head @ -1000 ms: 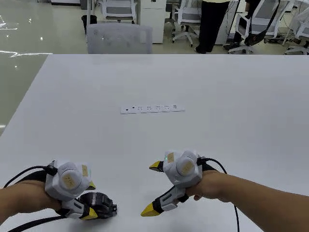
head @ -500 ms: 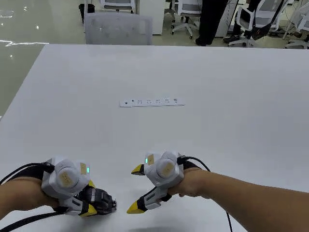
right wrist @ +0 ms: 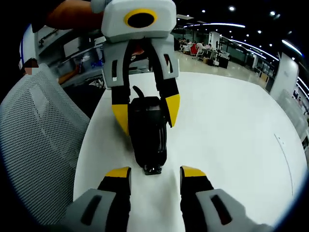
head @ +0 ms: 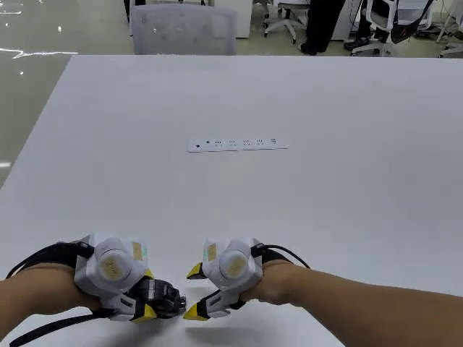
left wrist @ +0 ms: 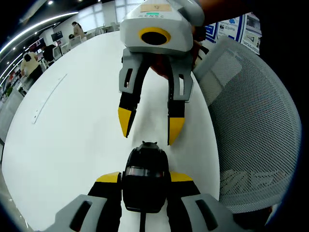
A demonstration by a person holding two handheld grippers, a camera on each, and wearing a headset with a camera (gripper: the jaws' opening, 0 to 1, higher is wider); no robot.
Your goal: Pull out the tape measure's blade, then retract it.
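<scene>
A black tape measure (head: 163, 296) sits near the front edge of the white table (head: 289, 210), and my left gripper (head: 150, 295) is shut on its case. In the left gripper view the case (left wrist: 145, 179) is clamped between the yellow-tipped jaws of the left gripper (left wrist: 145, 177). My right gripper (head: 193, 293) faces it from the right, open, with its fingertips just short of the case. In the right gripper view the tape measure (right wrist: 147, 135) points its blade hook (right wrist: 152, 169) between the tips of the open right gripper (right wrist: 155, 172). The blade is not drawn out.
A white power strip (head: 237, 144) lies mid-table, well beyond the grippers. A grey chair (head: 182, 30) stands at the far edge, with office chairs and a standing person behind it. A mesh chair back (left wrist: 251, 135) is close behind the front edge.
My right gripper has moved left, closing the gap until its open tips reach the tape measure's front. The left gripper keeps its hold on the case and has barely shifted.
</scene>
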